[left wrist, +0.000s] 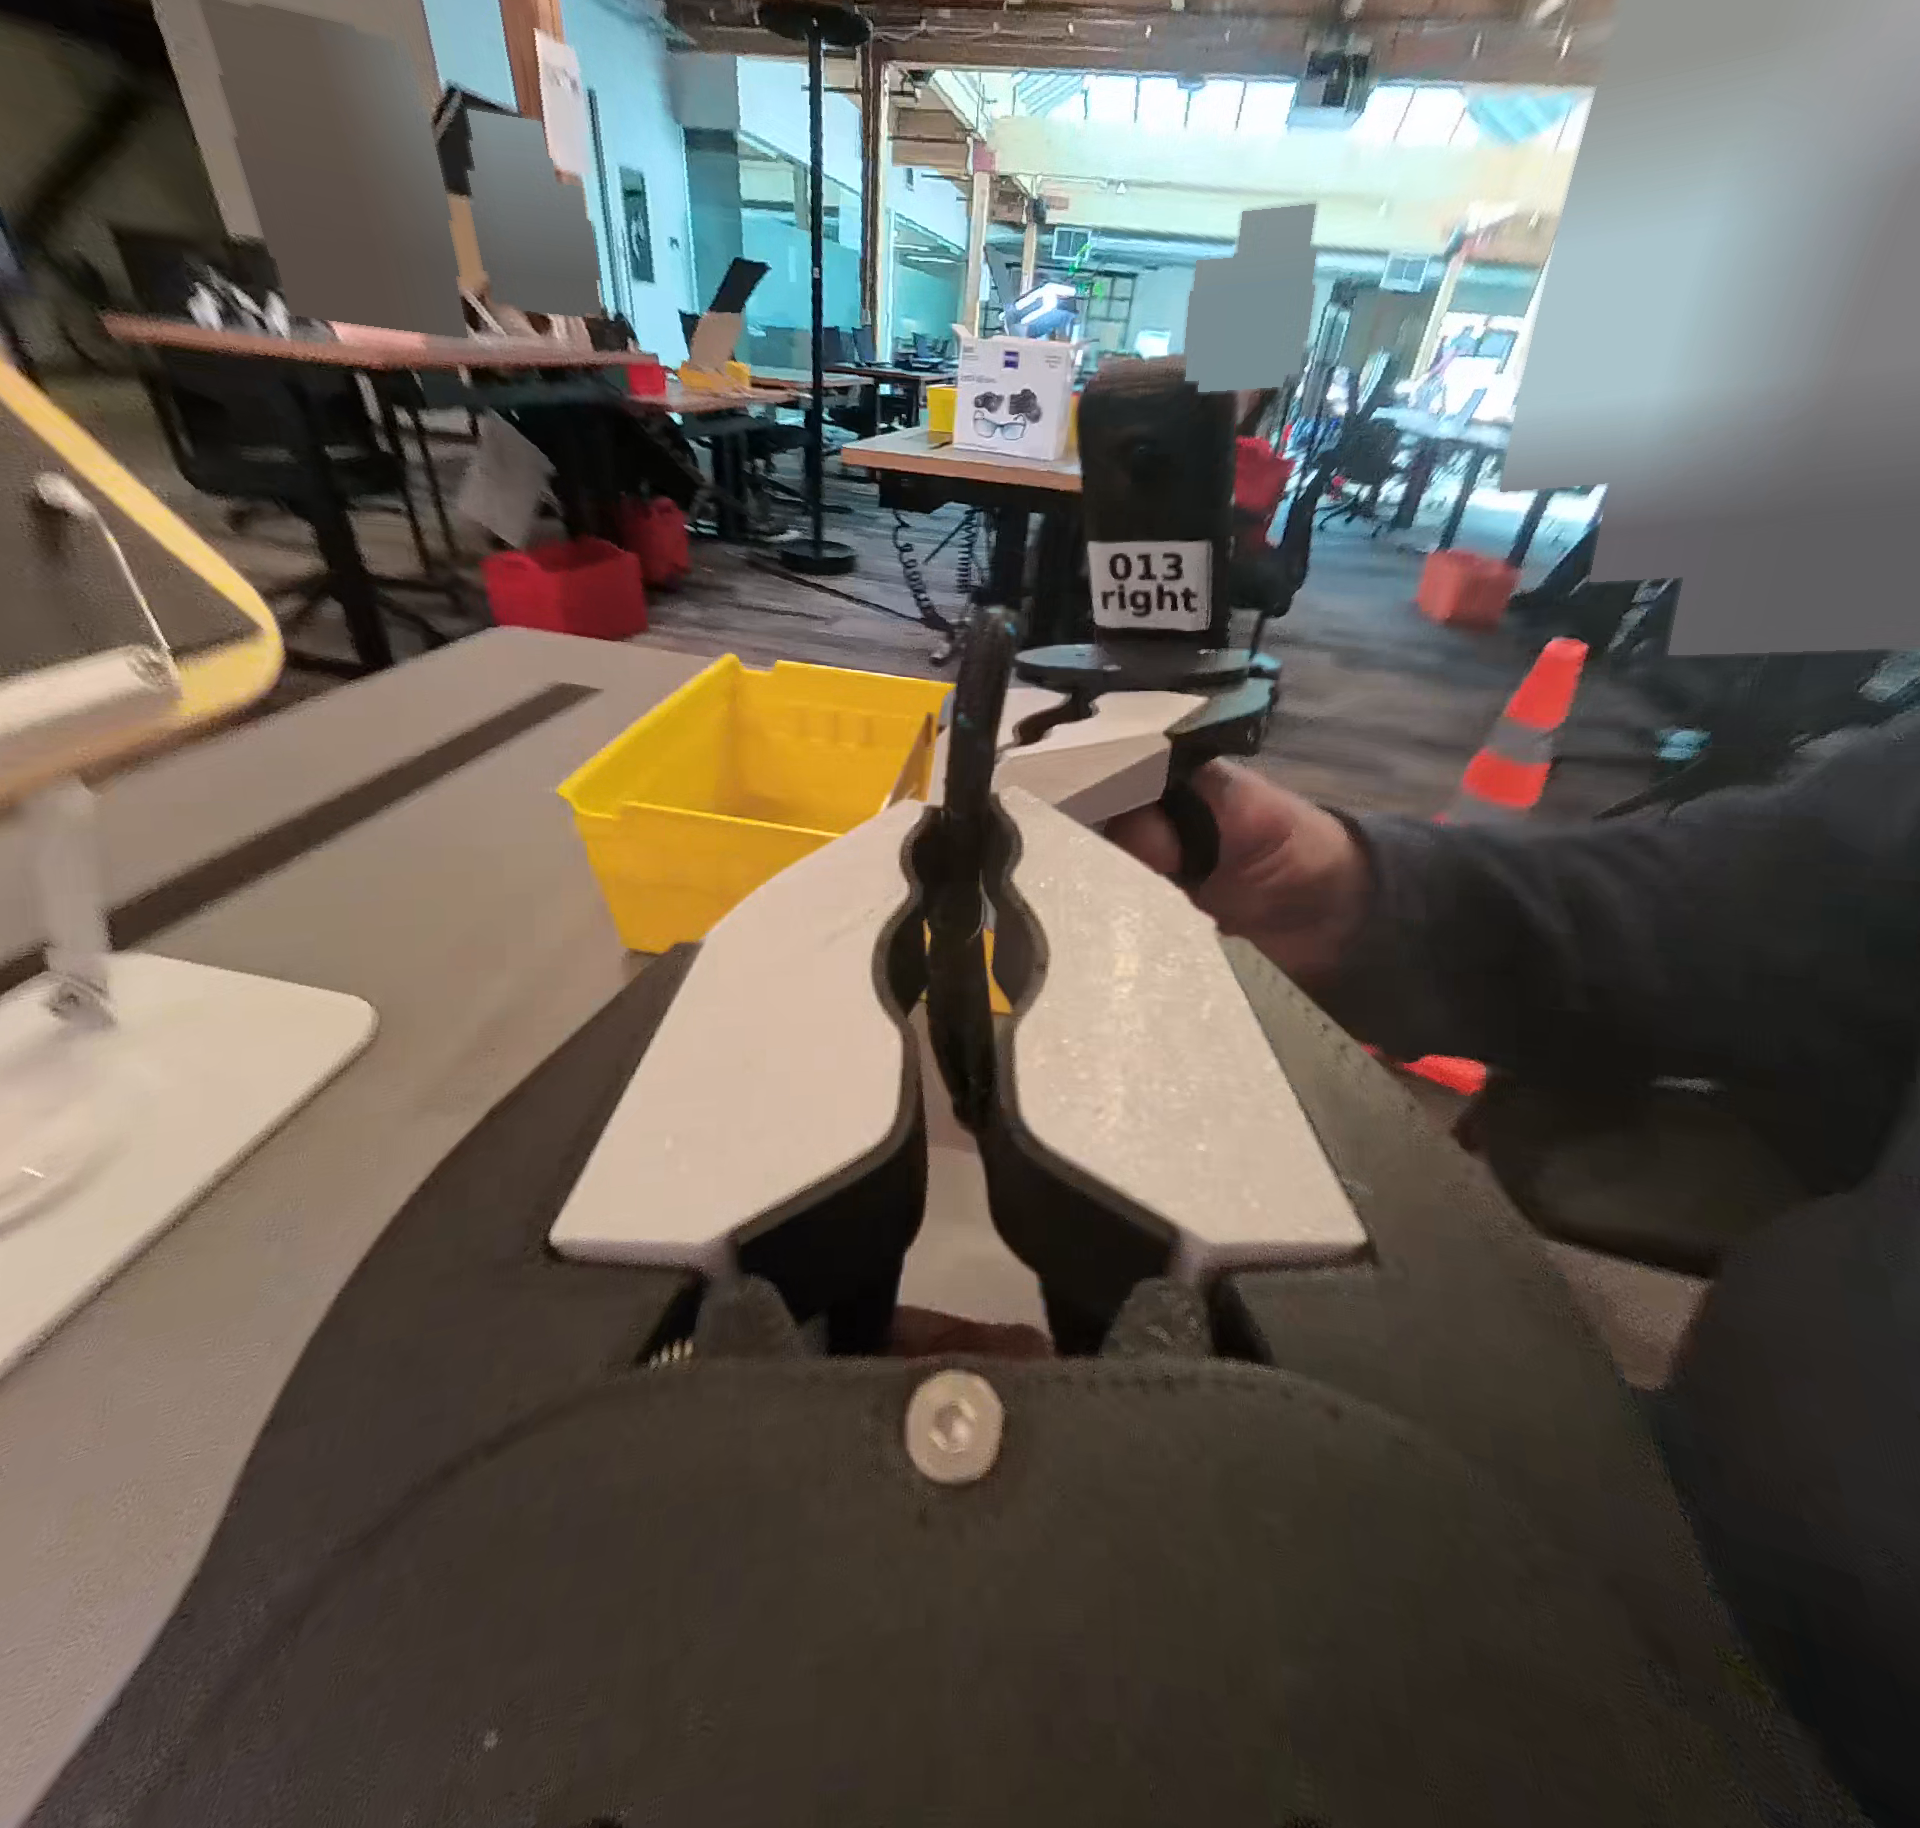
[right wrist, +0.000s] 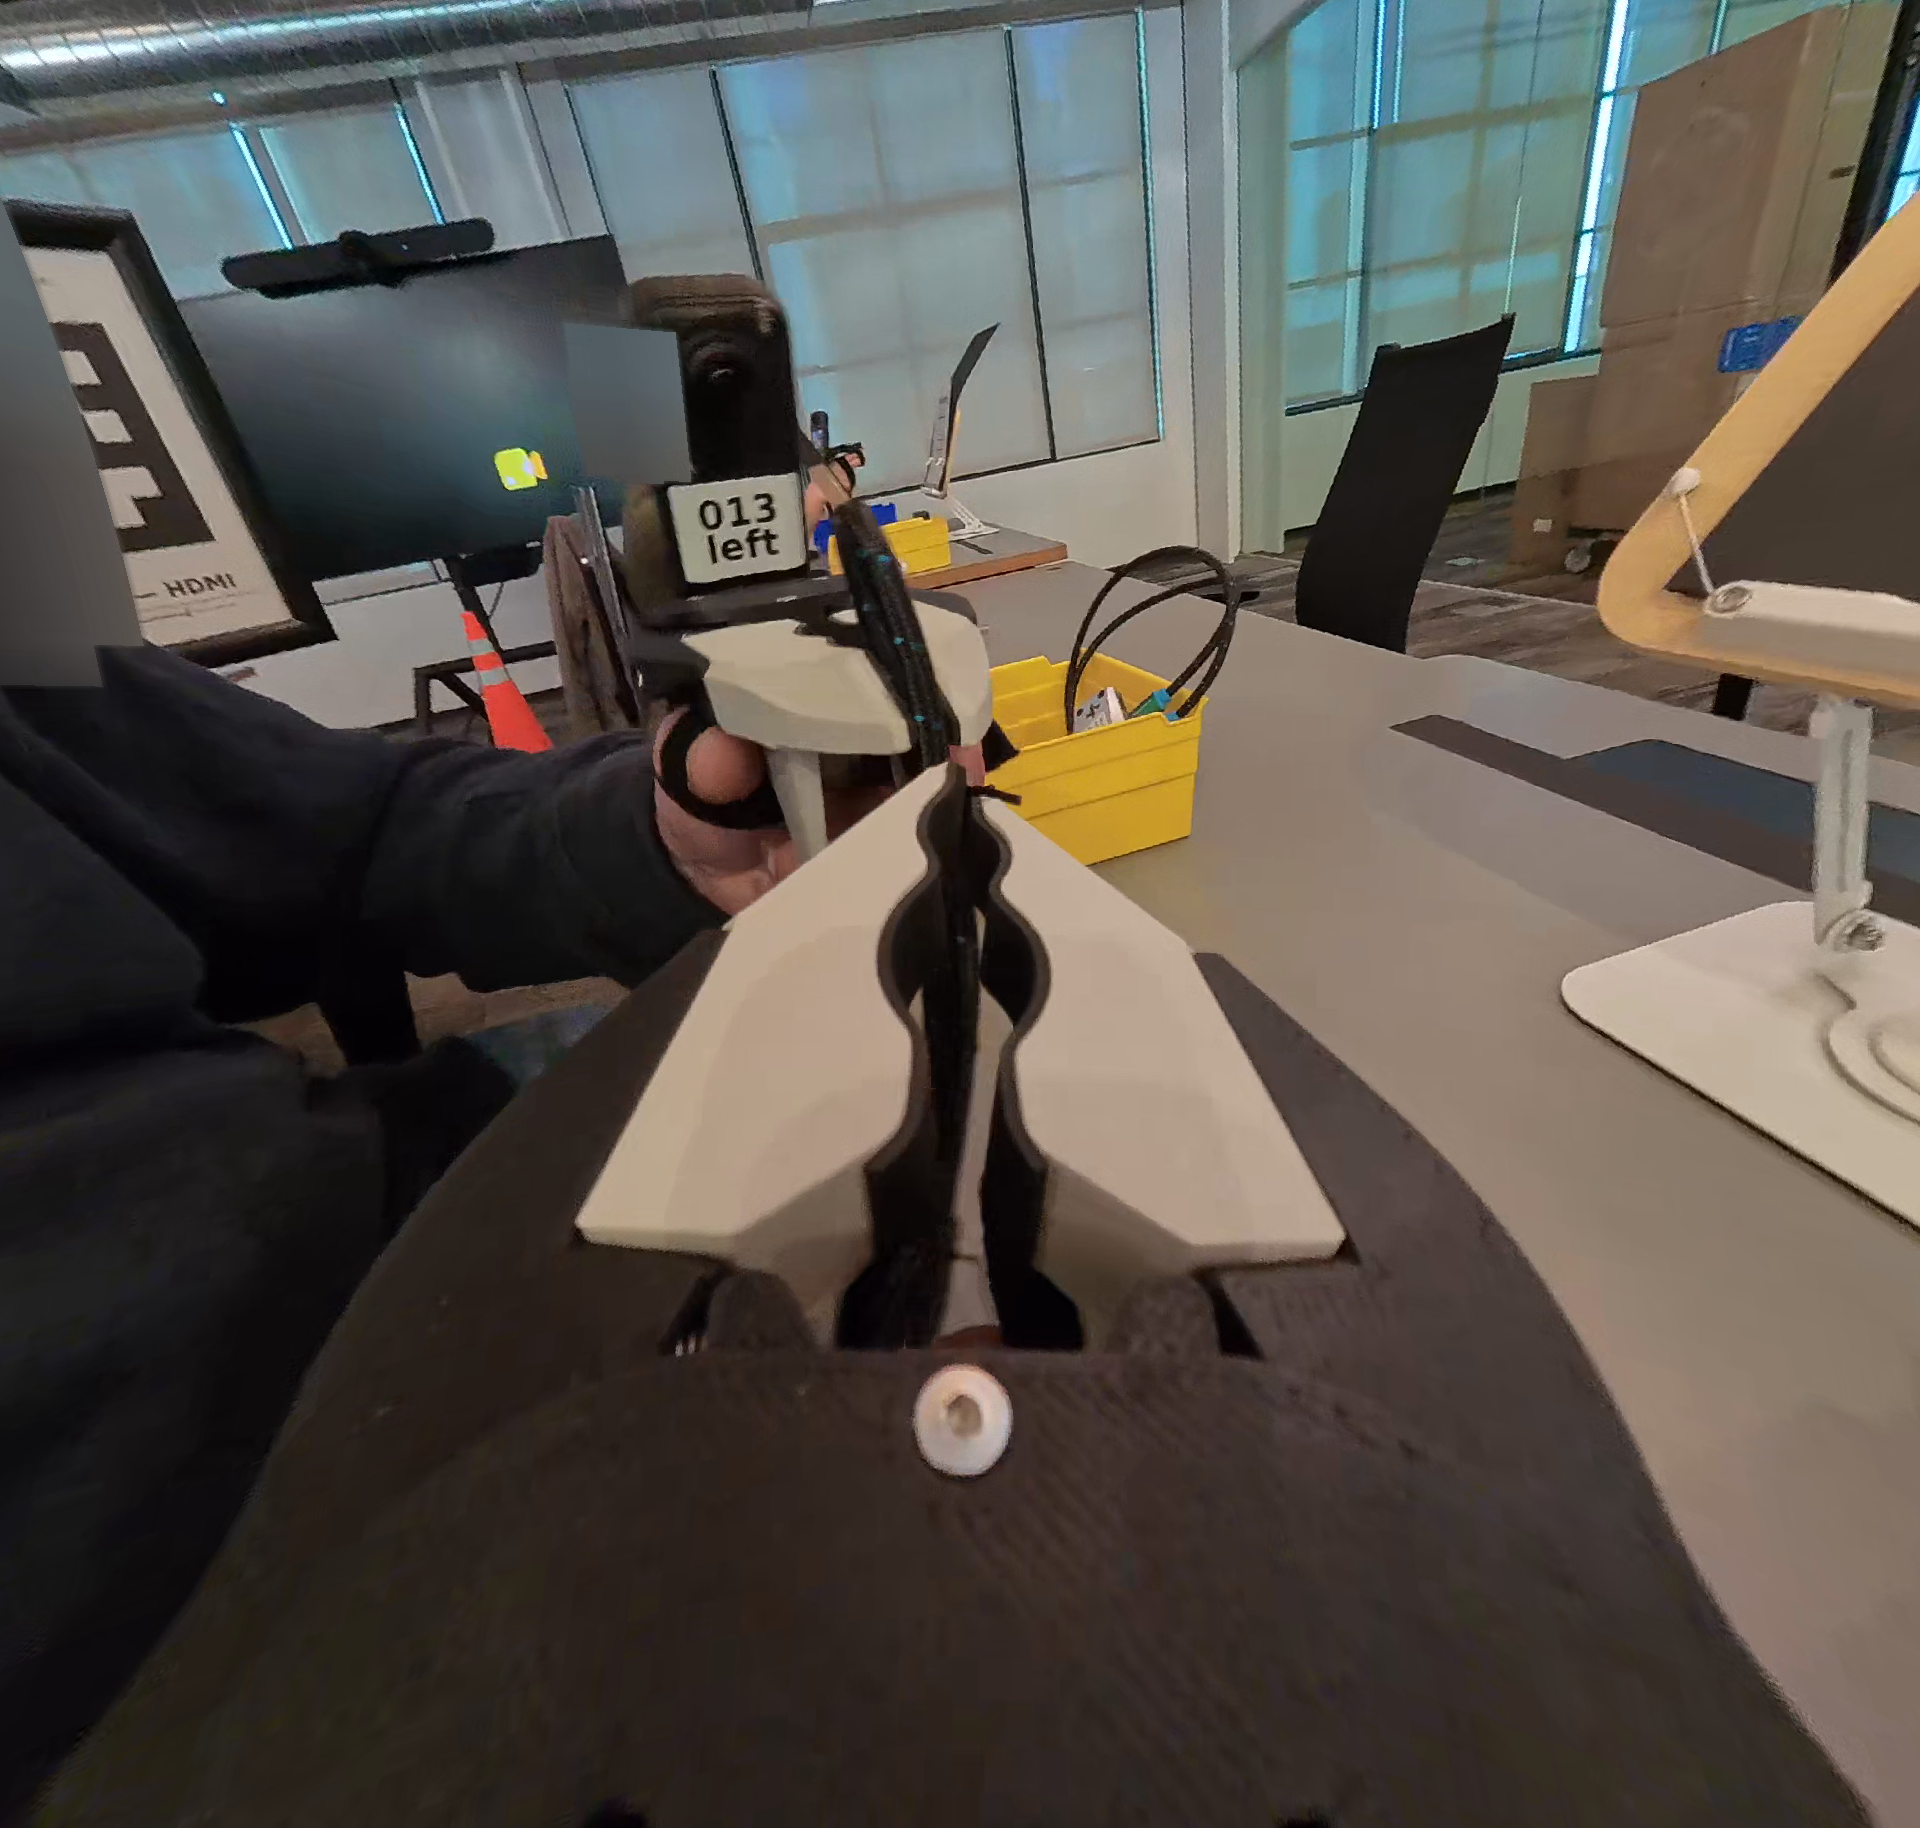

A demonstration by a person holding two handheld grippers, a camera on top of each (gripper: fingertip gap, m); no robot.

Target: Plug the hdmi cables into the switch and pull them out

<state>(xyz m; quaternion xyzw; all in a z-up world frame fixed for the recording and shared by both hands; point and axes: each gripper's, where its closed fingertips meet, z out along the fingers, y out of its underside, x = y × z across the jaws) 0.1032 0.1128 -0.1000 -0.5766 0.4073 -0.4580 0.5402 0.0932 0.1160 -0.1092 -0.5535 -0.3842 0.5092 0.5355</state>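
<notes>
A black braided HDMI cable (left wrist: 977, 708) with blue flecks is stretched between my two grippers, above the grey table's (left wrist: 436, 905) edge. My left gripper (left wrist: 961, 822) is shut on it, and the cable rises out of the fingertips toward my right gripper (left wrist: 1081, 750), held by a hand just beyond. In the right wrist view my right gripper (right wrist: 951, 802) is shut on the same cable (right wrist: 883, 594), which runs up through my left gripper (right wrist: 914, 708). The cable's plugs are hidden. I cannot make out the switch for certain.
A yellow bin (left wrist: 727, 812), its visible part empty, stands behind the right gripper. Another yellow bin (right wrist: 1112, 791) holds looped black cables (right wrist: 1153, 615) and small items. A white stand (right wrist: 1766, 1009) with a wood-framed panel sits on the table. An orange cone (left wrist: 1527, 729) stands on the floor. Both grippers' tips are close together, under 4 cm apart.
</notes>
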